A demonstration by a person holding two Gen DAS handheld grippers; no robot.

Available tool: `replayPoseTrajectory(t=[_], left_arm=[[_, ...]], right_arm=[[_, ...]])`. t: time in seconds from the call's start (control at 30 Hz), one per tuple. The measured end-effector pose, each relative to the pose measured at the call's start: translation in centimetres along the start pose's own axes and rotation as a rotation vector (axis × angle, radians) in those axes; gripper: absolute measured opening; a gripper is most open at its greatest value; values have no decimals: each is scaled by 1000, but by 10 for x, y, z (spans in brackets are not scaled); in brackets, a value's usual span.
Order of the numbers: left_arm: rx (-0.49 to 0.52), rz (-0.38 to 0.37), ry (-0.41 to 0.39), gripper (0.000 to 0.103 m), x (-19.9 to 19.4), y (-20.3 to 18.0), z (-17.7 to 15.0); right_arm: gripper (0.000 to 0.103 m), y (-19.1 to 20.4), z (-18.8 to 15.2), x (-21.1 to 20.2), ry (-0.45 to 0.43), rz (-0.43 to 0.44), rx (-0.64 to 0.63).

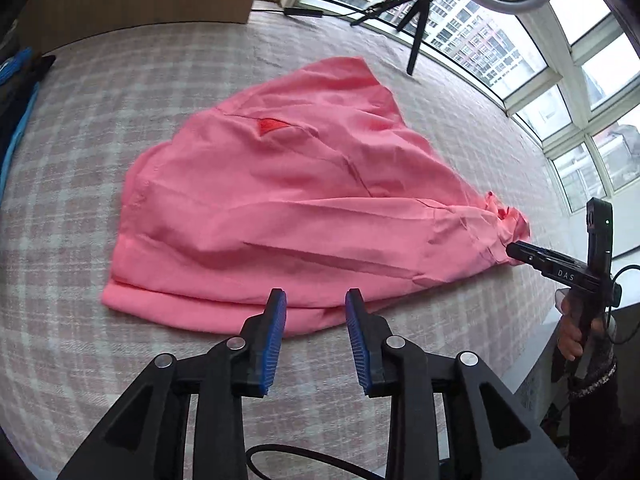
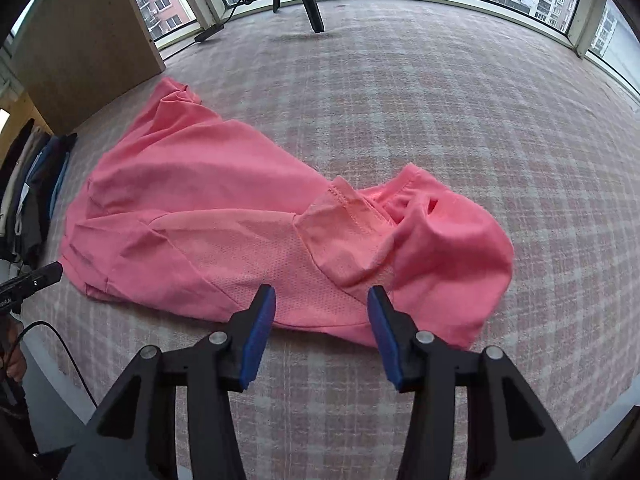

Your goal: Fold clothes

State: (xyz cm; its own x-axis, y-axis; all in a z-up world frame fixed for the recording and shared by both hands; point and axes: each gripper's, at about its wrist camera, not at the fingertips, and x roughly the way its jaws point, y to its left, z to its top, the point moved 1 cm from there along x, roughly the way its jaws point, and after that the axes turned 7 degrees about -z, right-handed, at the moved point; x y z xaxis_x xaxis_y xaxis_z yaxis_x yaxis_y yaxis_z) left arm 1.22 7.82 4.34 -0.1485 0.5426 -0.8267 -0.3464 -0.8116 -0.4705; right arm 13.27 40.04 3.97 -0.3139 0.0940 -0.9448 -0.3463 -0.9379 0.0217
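Observation:
A pink shirt (image 1: 280, 208) lies crumpled on the checked bed cover; it also shows in the right wrist view (image 2: 208, 232), with its collar and sleeve end bunched at the right. My left gripper (image 1: 316, 300) is open and empty, its blue pads just above the shirt's near hem. My right gripper (image 2: 322, 296) is open and empty, hovering at the shirt's near edge by the collar. The right gripper also shows in the left wrist view (image 1: 516, 250), its tip against the shirt's bunched corner. The left gripper's tip shows in the right wrist view (image 2: 48, 274).
The checked cover (image 2: 440, 128) spreads wide around the shirt. A tripod (image 1: 416, 28) and ring light stand by the windows at the back. A wooden cabinet (image 2: 84, 52) stands at the far left, with a pile of dark clothes (image 2: 32, 192) beside it.

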Motion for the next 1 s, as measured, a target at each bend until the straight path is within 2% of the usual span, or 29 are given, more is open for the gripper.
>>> replayPoseTrajectory(t=[0.1,0.2,0.27,0.3,0.33,0.37,0.4,0.43,0.47,0.5,0.53,0.57,0.6,0.63,0.77,0.83,0.93,0.97,1.0], left_arm=[[59,52,-25,31,2,-13,23],[35,42,-45,56,4,2,60],[42,82,-35,57,17,11,82],[43,106,-22,56,26,14,92],[41,118,-8,51,35,18,100],[30,98,10,45,44,21,105],[20,78,28,26,53,24,110],[12,60,36,2,56,26,113],[15,51,14,2,44,25,112],[18,42,-7,1,32,25,110],[21,32,-29,0,20,24,109],[24,23,-51,0,8,23,107],[26,14,-72,0,-4,23,106],[29,4,-94,0,-16,22,104],[37,-23,-177,0,-62,21,98],[18,33,-195,0,-71,31,92],[-12,117,-221,0,-85,45,84],[-21,145,-229,0,-90,50,81],[-31,174,-238,2,-94,55,78]], right_arm=[[56,-5,-5,-7,-22,-7,10],[57,-21,0,-9,-28,40,112],[61,-25,4,-6,-30,96,152],[62,-23,7,-2,-22,94,152],[62,-21,9,2,-14,93,151],[62,-17,12,6,-8,93,145],[62,-11,14,11,-4,98,126],[62,-4,17,16,0,104,107],[62,2,19,22,6,97,84],[55,10,19,27,17,64,51],[43,15,19,29,21,36,20],[6,17,20,26,19,24,2],[2,19,21,23,17,12,-16],[2,20,23,16,0,8,-20],[1,5,44,-40,-176,49,72],[1,2,58,-65,-237,70,106],[2,9,77,-83,-268,90,90],[4,12,82,-88,-275,95,82],[11,14,85,-91,-280,96,78]])
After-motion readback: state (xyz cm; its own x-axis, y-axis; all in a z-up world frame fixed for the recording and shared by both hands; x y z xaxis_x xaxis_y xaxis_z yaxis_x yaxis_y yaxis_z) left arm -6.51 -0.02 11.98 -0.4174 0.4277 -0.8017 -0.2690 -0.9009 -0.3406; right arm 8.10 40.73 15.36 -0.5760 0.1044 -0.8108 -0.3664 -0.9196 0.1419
